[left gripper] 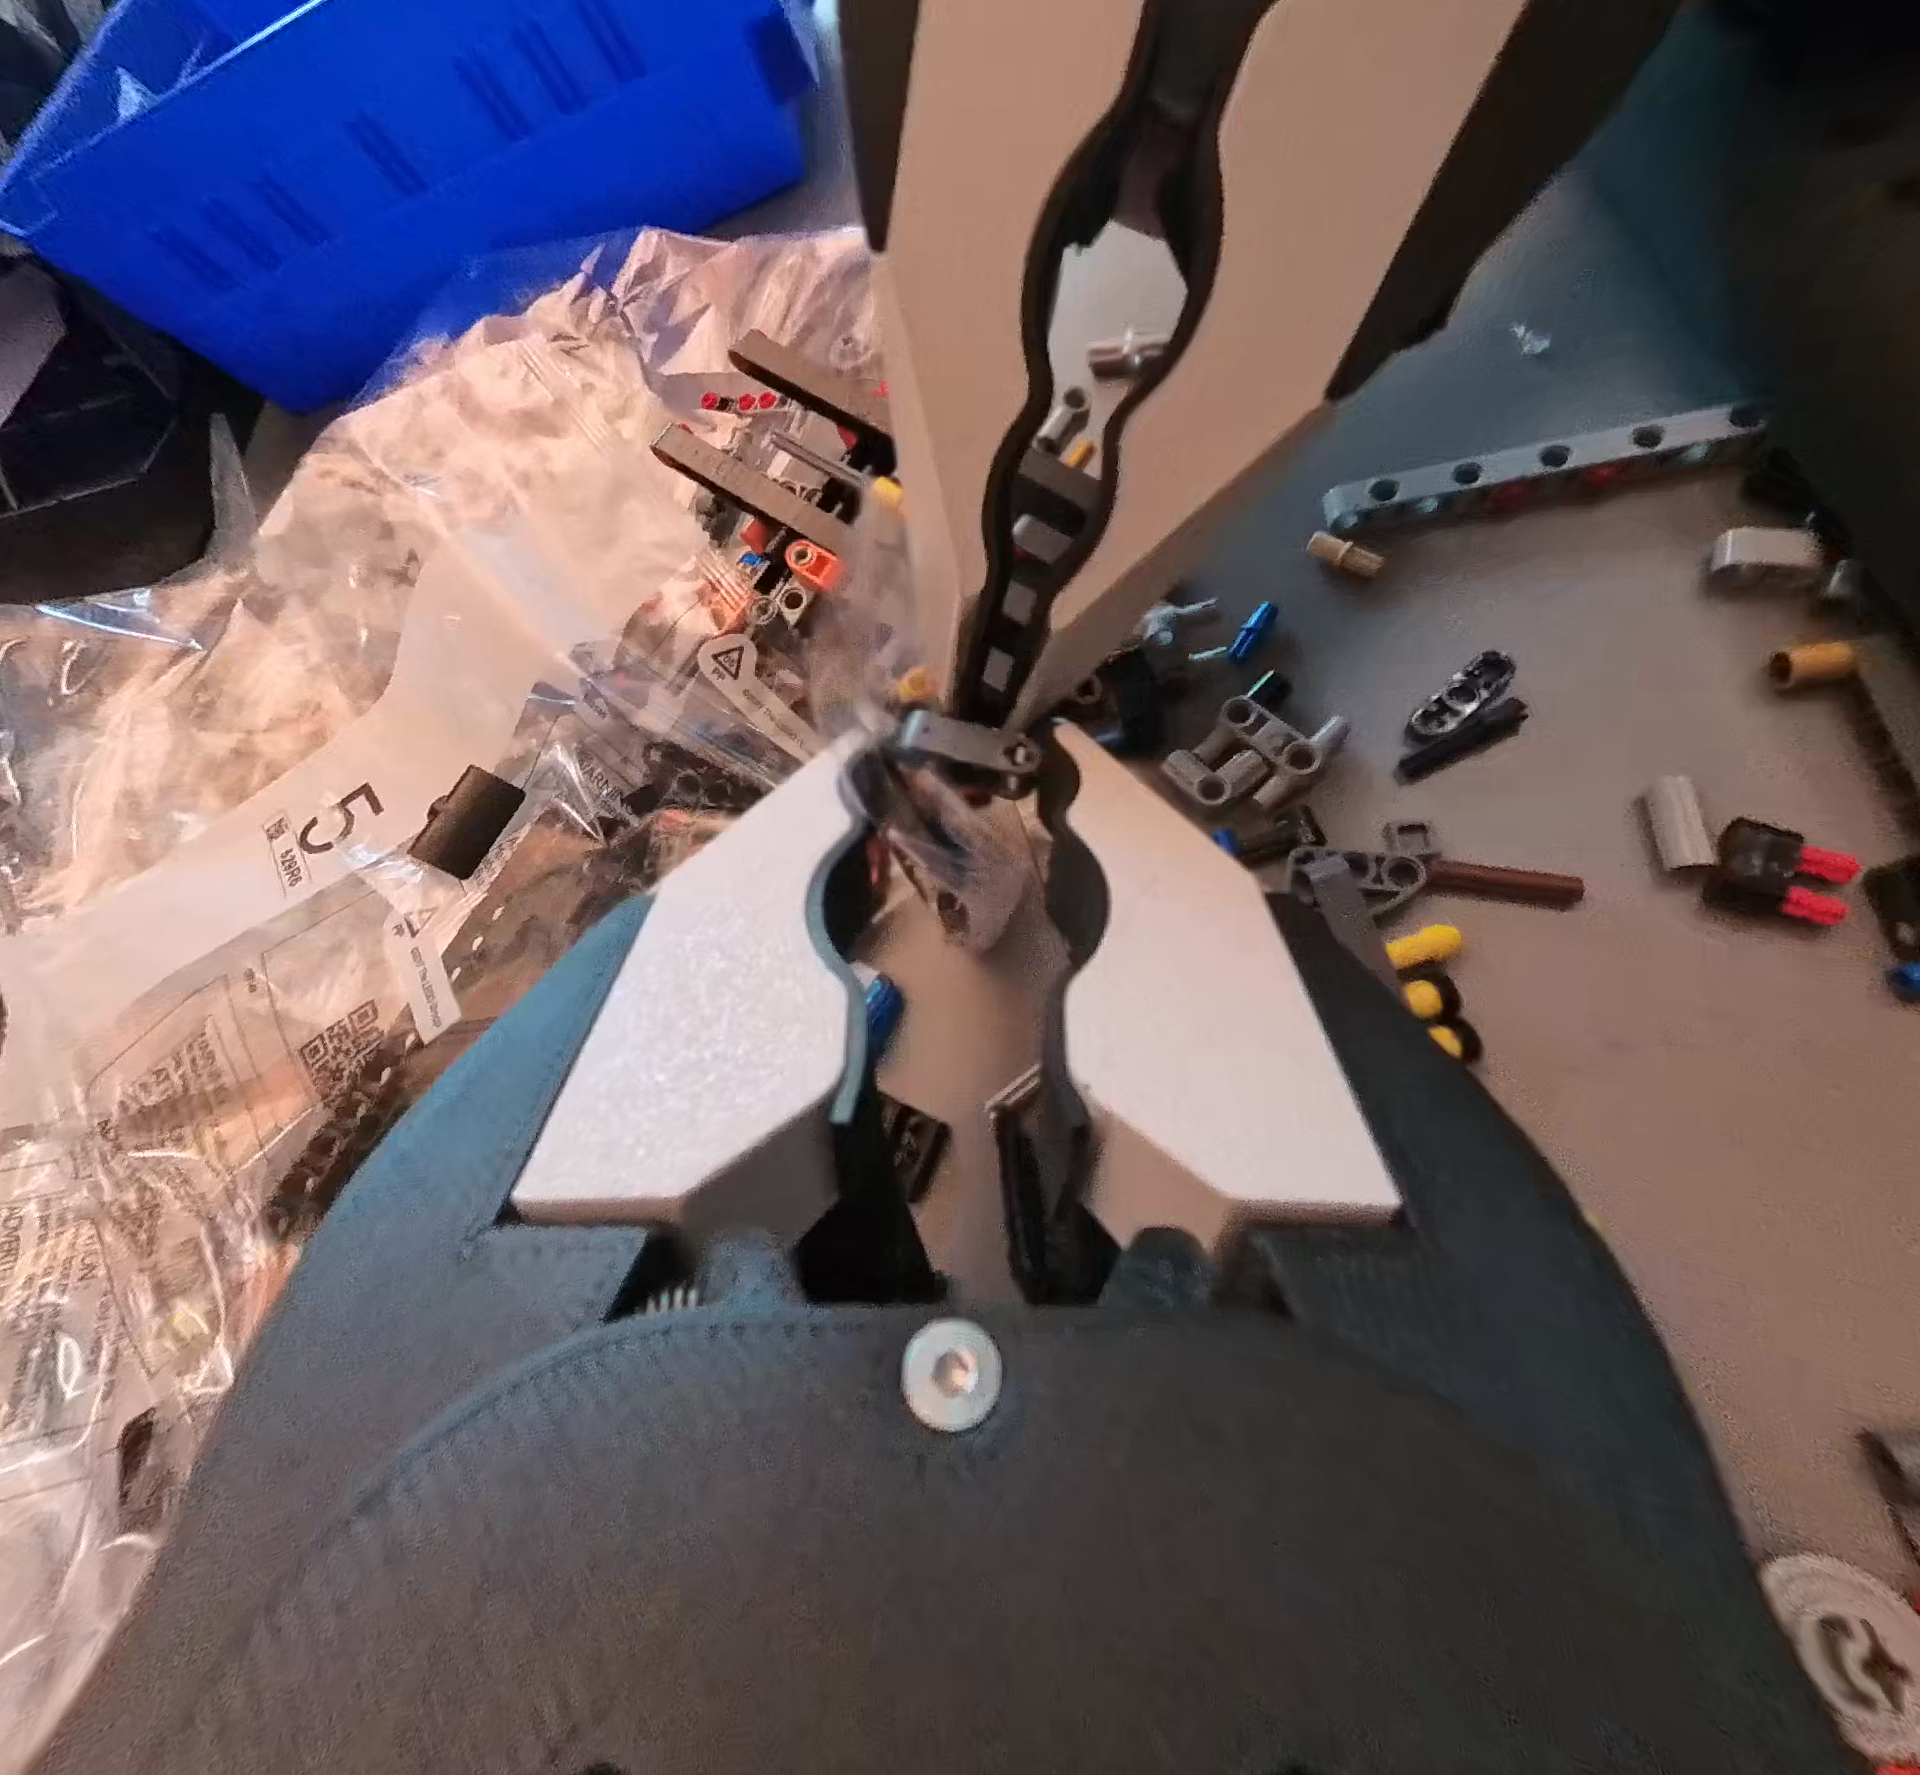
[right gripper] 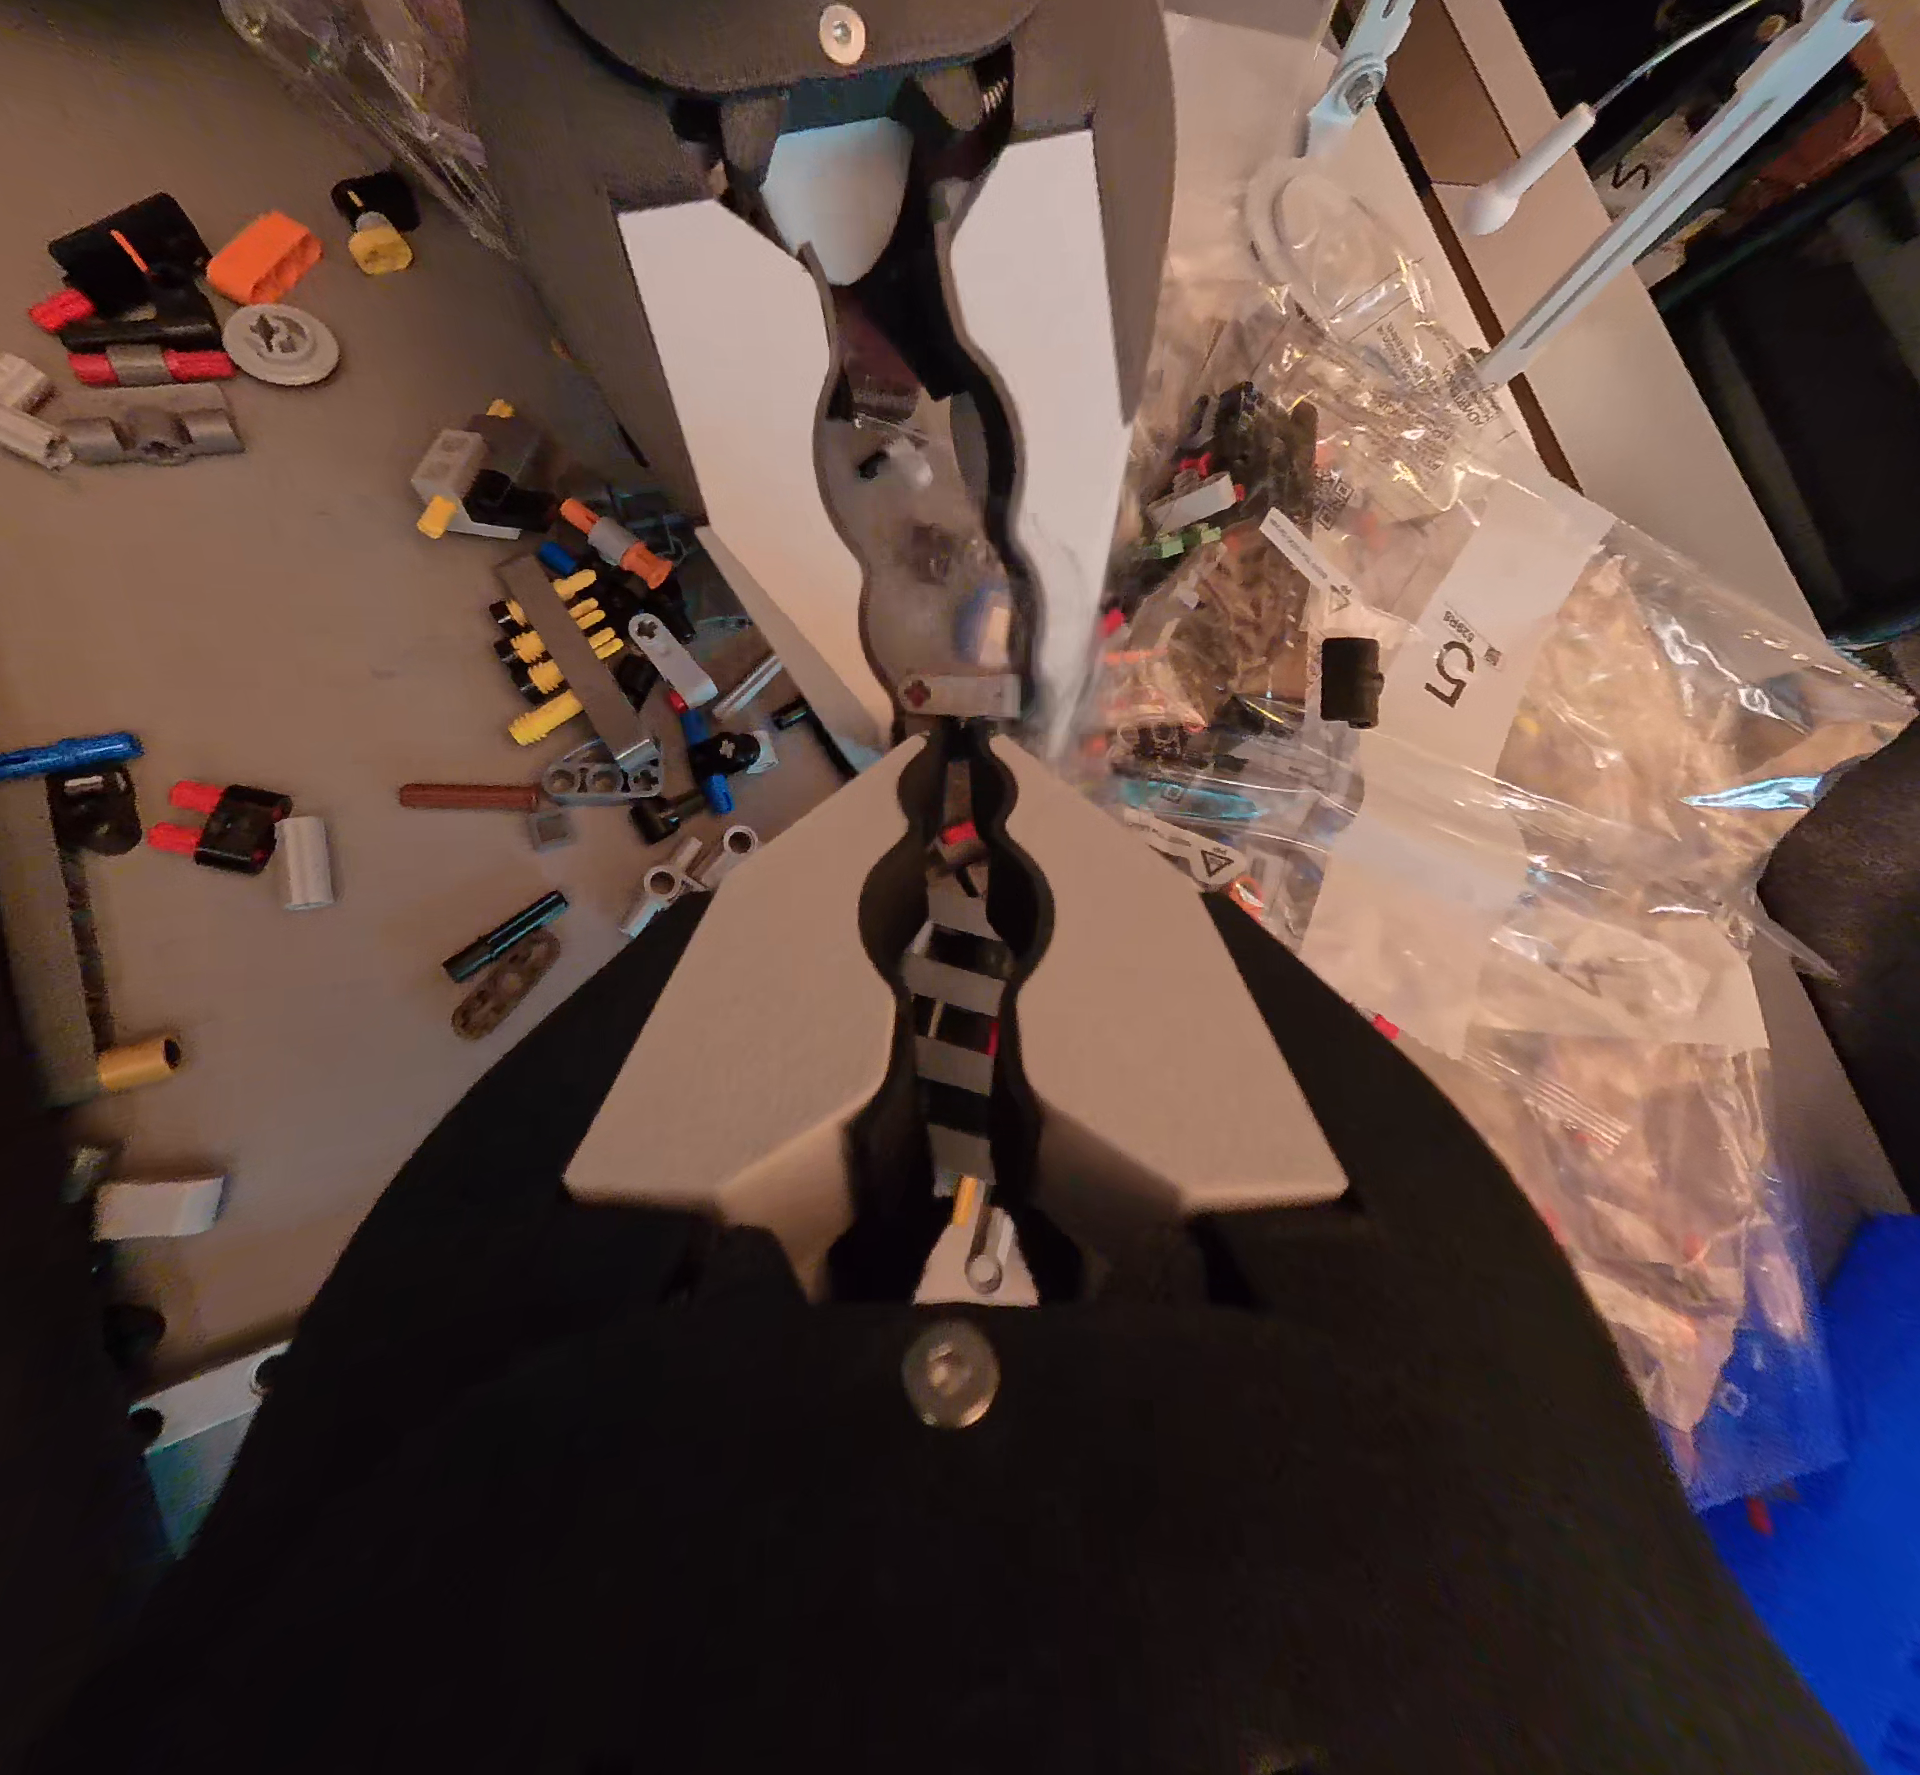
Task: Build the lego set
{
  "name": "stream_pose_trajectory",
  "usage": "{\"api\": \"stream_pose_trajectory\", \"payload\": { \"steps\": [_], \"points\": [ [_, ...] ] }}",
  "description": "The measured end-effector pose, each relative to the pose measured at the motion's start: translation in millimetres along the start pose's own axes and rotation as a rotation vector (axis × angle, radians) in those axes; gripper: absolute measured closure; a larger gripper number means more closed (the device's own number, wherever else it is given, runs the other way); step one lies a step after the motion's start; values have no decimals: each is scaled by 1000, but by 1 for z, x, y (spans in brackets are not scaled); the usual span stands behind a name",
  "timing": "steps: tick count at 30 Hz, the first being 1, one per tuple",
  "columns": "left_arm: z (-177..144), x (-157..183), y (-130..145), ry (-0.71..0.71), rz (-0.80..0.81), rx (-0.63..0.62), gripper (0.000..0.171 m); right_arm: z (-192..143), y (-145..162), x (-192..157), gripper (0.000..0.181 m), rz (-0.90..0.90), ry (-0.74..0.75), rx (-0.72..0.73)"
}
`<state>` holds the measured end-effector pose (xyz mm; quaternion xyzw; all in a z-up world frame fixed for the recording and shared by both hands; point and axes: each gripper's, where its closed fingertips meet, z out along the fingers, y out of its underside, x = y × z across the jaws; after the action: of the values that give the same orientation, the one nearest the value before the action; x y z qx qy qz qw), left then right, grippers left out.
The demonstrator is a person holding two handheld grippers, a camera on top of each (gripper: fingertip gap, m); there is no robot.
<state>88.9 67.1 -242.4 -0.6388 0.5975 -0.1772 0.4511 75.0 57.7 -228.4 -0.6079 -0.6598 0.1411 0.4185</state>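
Bagged parts [left gripper: 790,489] blur behind crinkled plastic (glare too); the blue bin [left gripper: 416,94] runs off-frame

Print turns up on the clear plastic bag [left gripper: 312,686] at the left. It carries a white label strip [left gripper: 353,821] with one large numeral, a small code line and a tiny square code. Nearer, there's a QR code [left gripper: 338,1050] beside blocks of fine warning print, too small to make out. A triangle sign [left gripper: 730,660] sits on a white tag farther in. From the right wrist, the same numbered strip [right gripper: 1475,676] lies far right, with a triangle sign [right gripper: 1210,863] nearby.
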Motion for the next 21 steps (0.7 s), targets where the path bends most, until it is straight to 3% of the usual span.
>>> {"api": "stream_pose_trajectory", "payload": {
  "steps": [8,11,13,16,19,21],
  "points": [
    [-2,2,-2,3,34,3,148,-3,0,-2,180,-8,-10,0],
    [-6,0,-2,-1,38,14,166,-6,3,2,181,-10,5,-9],
    [-9,0,-5,6,31,31,168,-9,1,2,181,-14,11,4],
    [-11,3,-9,32,5,49,165,-11,0,2,181,-13,6,21],
    [-6,1,0,20,-3,13,149,-8,4,0,181,-9,-4,7],
    [-7,2,0,23,4,8,151,-9,2,1,181,-4,-2,20]
  ]
}}
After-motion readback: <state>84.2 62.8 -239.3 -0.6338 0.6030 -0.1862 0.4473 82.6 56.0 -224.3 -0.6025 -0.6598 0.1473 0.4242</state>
